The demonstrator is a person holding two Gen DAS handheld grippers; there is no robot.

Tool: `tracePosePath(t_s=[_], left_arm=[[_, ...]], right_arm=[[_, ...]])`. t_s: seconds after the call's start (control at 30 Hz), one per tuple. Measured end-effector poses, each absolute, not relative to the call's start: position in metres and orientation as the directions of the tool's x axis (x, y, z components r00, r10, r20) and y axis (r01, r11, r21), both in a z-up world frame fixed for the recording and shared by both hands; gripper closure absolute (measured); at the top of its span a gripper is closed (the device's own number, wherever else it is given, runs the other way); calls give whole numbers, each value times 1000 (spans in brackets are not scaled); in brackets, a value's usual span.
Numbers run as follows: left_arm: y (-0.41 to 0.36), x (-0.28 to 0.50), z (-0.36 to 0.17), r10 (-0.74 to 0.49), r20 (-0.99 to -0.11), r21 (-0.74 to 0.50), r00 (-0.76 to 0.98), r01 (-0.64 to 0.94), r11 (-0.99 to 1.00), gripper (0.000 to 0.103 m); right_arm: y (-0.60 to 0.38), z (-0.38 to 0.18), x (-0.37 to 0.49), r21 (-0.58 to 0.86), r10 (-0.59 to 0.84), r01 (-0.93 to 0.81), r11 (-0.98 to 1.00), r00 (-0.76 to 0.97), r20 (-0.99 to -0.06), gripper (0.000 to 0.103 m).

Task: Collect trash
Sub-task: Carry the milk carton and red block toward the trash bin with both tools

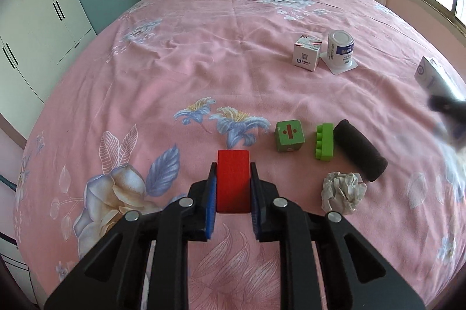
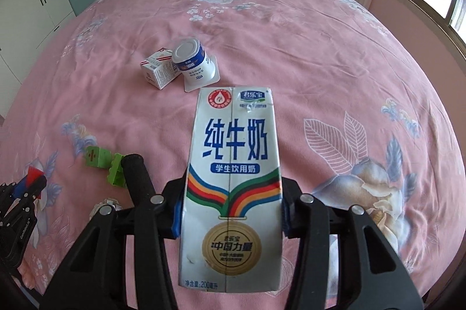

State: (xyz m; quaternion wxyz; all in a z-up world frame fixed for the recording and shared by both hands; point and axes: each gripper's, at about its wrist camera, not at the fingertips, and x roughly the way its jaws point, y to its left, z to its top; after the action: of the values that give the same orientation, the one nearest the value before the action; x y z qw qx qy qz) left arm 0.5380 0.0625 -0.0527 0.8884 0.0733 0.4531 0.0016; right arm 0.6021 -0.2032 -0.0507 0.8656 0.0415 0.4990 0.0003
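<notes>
— Two grippers, two cameras. What does the left one show?

— The left gripper (image 1: pixel 233 187) squeezes a red block (image 1: pixel 234 181) over the pink bedsheet (image 1: pixel 174 62). Nearby lie a green cube (image 1: pixel 289 139), a green brick (image 1: pixel 324 144), a black foam roll (image 1: pixel 359 149) and a crumpled paper ball (image 1: pixel 343 192).

— Is the paper trash?

— I think so. The small white box (image 1: pixel 307 52) and upside-down yogurt cup (image 1: pixel 340 49) farther away look like trash too.

— And the right camera?

— The right gripper (image 2: pixel 230 218) is clamped on a milk carton (image 2: pixel 231 187), held up off the bed, maybe to carry it away. The box (image 2: pixel 158 71) and cup (image 2: pixel 192 63) touch each other beyond it.
</notes>
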Motion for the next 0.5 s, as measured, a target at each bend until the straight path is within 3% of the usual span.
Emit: tracePosePath(t_s=[0.5], left_arm=[[34, 386, 134, 89, -632, 186, 770, 39, 982, 81]], right_arm=[[-217, 146, 433, 46, 77, -63, 997, 706, -705, 54]])
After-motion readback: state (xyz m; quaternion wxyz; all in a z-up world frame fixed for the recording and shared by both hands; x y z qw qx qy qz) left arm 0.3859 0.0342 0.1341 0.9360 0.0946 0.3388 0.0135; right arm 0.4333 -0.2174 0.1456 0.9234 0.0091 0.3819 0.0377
